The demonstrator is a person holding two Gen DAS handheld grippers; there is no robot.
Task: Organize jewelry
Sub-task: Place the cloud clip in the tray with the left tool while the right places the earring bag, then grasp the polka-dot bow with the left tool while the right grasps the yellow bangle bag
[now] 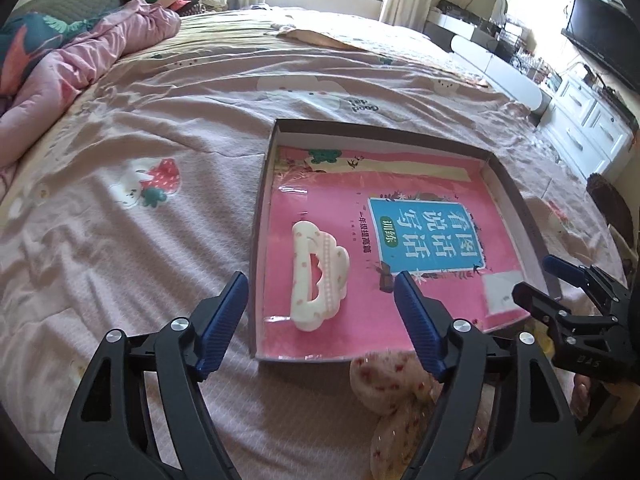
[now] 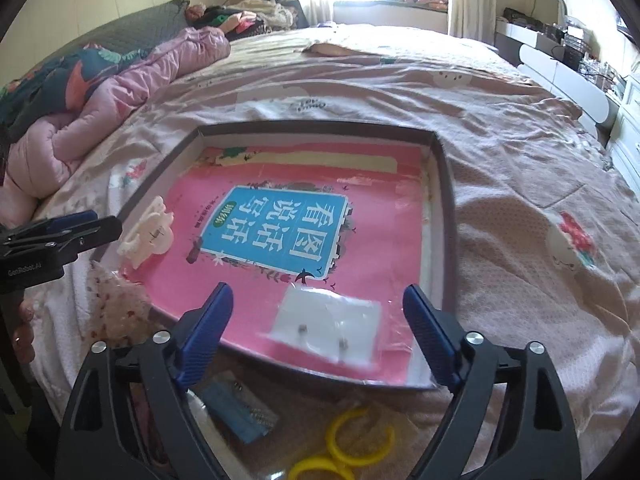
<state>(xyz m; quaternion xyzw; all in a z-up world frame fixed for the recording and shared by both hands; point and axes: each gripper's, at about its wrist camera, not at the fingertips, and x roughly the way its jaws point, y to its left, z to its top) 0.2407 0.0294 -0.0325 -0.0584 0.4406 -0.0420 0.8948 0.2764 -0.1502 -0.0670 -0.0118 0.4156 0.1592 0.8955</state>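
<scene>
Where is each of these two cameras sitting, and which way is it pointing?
Left wrist view: sits on the left gripper, looking down along its open blue fingers at the hair clip in the tray; the right gripper shows at right.
Right wrist view: sits on the right gripper, looking down over a small clear bag with earrings; the left gripper and fingertips of a hand show at left.
Both share the tray, its pink book, the clip and the bed.

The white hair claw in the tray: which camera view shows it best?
The left wrist view: the hair claw lies close and sharp between the open fingers. The right wrist view shows it smaller, at the tray's left edge.
</scene>
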